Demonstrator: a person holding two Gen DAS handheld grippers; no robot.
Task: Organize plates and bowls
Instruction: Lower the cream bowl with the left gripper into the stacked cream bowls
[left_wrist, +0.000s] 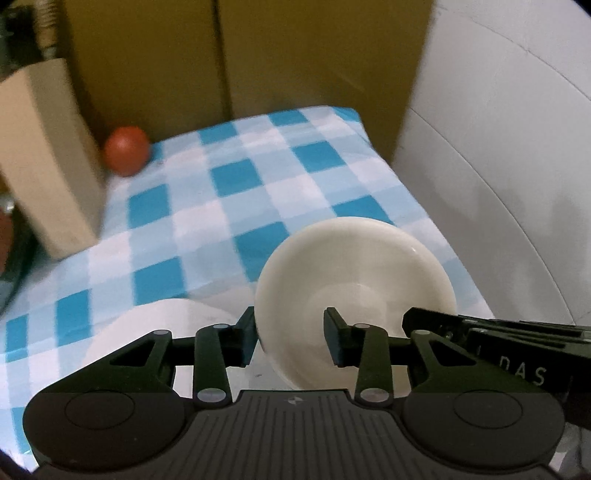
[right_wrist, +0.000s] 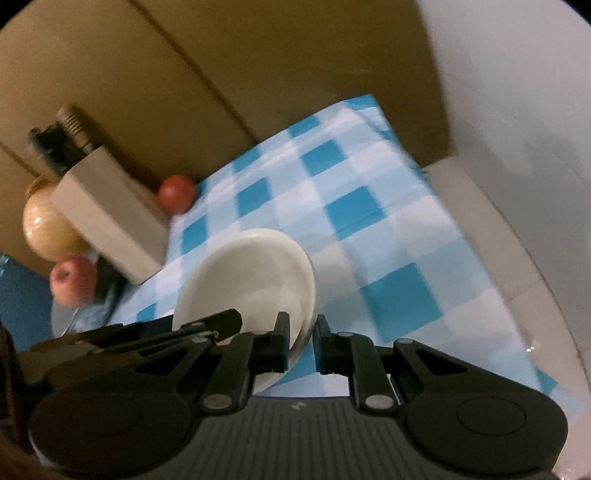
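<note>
Left wrist view: my left gripper (left_wrist: 290, 334) has its fingers on either side of the near rim of a white bowl (left_wrist: 354, 291), one finger outside the wall, one inside. Looks clamped on the rim, bowl tilted up toward the cam, off the cloth. Right gripper (left_wrist: 424, 325) comes in from the right edge of frame and reaches the same bowl's rim on the right side.

Below/left of the bowl there's a 2nd white dish (left_wrist: 159, 328), lying on the blue-white checked cloth (left_wrist: 236, 177), partly hidden behind my left finger linkage. Can't tell if plate or bowl.

Right wrist view: right gripper (right_wrist: 300, 341) pinches the bowl (right_wrist: 247, 280) rim between its two fingers, bowl tipped on edge w/ open side facing left. Left gripper (right_wrist: 221, 321) visible at frame left, reaching the bowl's opposite rim. So both tools are gripping one bowl, held above the cloth (right_wrist: 354, 206).

Bkgd: red tomato (left_wrist: 127, 155) at far left cloth edge next to a cardboard box (left_wrist: 44, 155); brown cardboard backdrop (left_wrist: 258, 55) behind. Right view also shows a tan onion (right_wrist: 48, 229) and an apple (right_wrist: 72, 280) left of the box (right_wrist: 107, 218). Frames motion-blurred.
</note>
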